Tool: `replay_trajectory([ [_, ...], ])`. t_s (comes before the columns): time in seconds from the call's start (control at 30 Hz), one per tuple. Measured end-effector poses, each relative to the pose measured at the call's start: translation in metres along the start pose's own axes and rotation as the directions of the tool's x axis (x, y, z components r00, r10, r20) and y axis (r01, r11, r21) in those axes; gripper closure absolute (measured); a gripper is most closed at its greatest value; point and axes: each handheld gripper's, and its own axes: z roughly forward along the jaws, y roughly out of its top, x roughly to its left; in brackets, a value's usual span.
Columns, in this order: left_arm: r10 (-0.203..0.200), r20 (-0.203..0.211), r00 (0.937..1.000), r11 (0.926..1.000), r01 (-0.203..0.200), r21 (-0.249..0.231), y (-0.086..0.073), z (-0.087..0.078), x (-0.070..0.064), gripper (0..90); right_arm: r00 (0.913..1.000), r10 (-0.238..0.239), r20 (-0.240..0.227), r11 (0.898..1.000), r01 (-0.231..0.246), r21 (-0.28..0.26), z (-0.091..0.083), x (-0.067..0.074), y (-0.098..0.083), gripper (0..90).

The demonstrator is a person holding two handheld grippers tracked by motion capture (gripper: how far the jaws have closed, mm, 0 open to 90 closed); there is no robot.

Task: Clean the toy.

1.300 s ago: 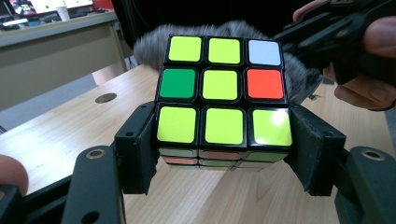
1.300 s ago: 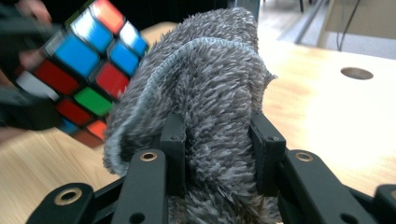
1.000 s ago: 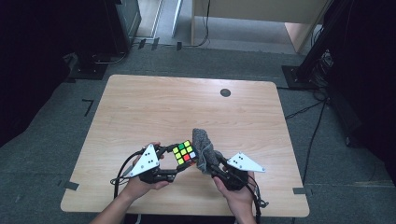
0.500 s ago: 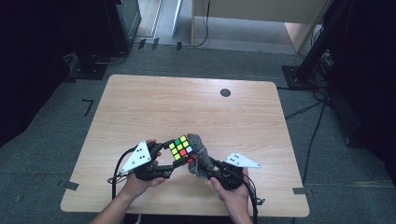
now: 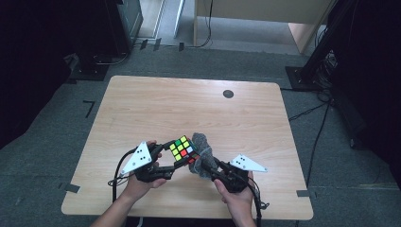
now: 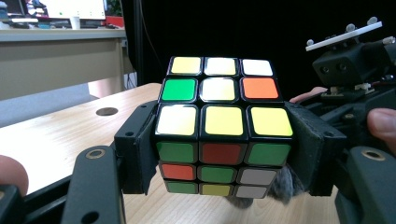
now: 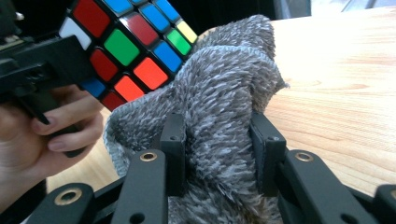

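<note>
1. While we hold the Rubik's cube (image 5: 183,151) clear of the bench (image 5: 156,109), our left gripper (image 5: 166,158) stays out of the matter of wiping: its jaws are clamped on the cube's two opposite sides, as the left gripper view shows (image 6: 223,135).
2. We grip it by the sides so that the top and front faces are bare for cleaning.
3. Our right gripper (image 7: 219,154) is closed on a bunched grey microfibre cloth (image 7: 219,98), a thick fold pinched between its jaws.
4. We bunch the cloth so that a soft pad of it stands out beyond the jaws and only fabric meets the stickers.
5. That pad presses against the cube's near right face, above the near middle of the bench.
6. We judge the step in hand to be wiping the cube.
</note>
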Motion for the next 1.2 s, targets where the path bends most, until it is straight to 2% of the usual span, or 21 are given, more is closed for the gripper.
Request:
replay_trajectory([
  [0.13, 0.003, 0.001, 1.0, 1.0, -0.003, 0.006, -0.001, 0.002, -0.001, 34.1, 0.9974, -0.047, -0.056, 0.997, 0.05, 0.065, 0.013, 0.012, -0.008, 64.5],
  [0.23, 0.007, -0.008, 0.9999, 1.0, -0.007, 0.002, 0.0, 0.0, 0.0, 34.1, 0.9934, -0.104, -0.048, 0.991, 0.108, 0.079, 0.015, 0.018, -0.009, 64.5],
  [0.3, 0.001, -0.01, 0.9999, 1.0, -0.001, -0.004, 0.001, -0.002, 0.002, 34.1, 0.9953, -0.094, -0.023, 0.994, 0.096, 0.051, 0.01, 0.014, -0.005, 64.7],
  [0.37, 0.001, -0.014, 0.9999, 1.0, -0.001, -0.005, 0.001, -0.002, 0.004, 34.1, 0.9986, -0.051, 0.009, 0.999, 0.051, -0.001, 0.002, 0.007, -0.001, 65.0],
  [0.43, -0.001, -0.013, 0.9999, 1.0, 0.001, -0.002, 0.0, -0.001, 0.004, 34.1, 0.999, -0.044, 0.009, 0.999, 0.044, -0.03, -0.002, 0.006, 0.001, 65.2],
  [0.53, -0.013, -0.015, 0.9998, 0.9999, 0.013, -0.001, -0.001, -0.001, 0.005, 34.1, 0.9977, -0.061, -0.03, 0.998, 0.061, -0.003, 0.004, 0.012, -0.002, 65.3],
  [0.63, -0.006, -0.024, 0.9997, 1.0, 0.006, -0.002, 0.0, -0.003, 0.005, 34.1, 0.9936, -0.08, -0.079, 0.996, 0.083, 0.044, 0.012, 0.016, -0.006, 65.2],
  [0.67, -0.003, -0.026, 0.9997, 1.0, 0.003, -0.004, 0.001, -0.003, 0.005, 34.1, 0.9925, -0.091, -0.082, 0.994, 0.095, 0.053, 0.013, 0.017, -0.007, 65.2],
  [0.73, -0.003, -0.026, 0.9997, 0.9999, 0.002, -0.012, 0.003, -0.005, 0.004, 34.1, 0.9927, -0.112, -0.046, 0.993, 0.113, 0.041, 0.01, 0.016, -0.004, 65.2],
  [0.83, 0.0, -0.019, 0.9998, 0.9998, 0.0, -0.019, 0.004, -0.006, 0.003, 34.1, 0.9983, -0.057, 0.007, 0.998, 0.058, -0.032, -0.002, 0.009, 0.003, 65.3],
  [0.87, -0.001, -0.016, 0.9999, 0.9998, 0.0, -0.019, 0.004, -0.005, 0.003, 34.1, 0.9982, -0.059, 0.015, 0.997, 0.059, -0.042, -0.004, 0.008, 0.004, 65.2],
  [1.0, -0.002, -0.008, 1.0, 1.0, 0.002, -0.008, 0.002, -0.001, 0.003, 34.1, 0.9956, -0.093, 0.006, 0.995, 0.093, -0.018, 0.002, 0.016, -0.001, 65.3],
  [1.13, 0.002, -0.015, 0.9999, 1.0, -0.002, 0.001, 0.001, -0.001, 0.004, 34.1, 0.9926, -0.114, -0.042, 0.993, 0.115, 0.032, 0.011, 0.023, -0.008, 65.2],
  [1.2, 0.002, -0.019, 0.9998, 1.0, -0.002, -0.001, 0.001, -0.002, 0.004, 34.1, 0.9886, -0.142, -0.049, 0.988, 0.145, 0.054, 0.013, 0.024, -0.008, 65.0],
])
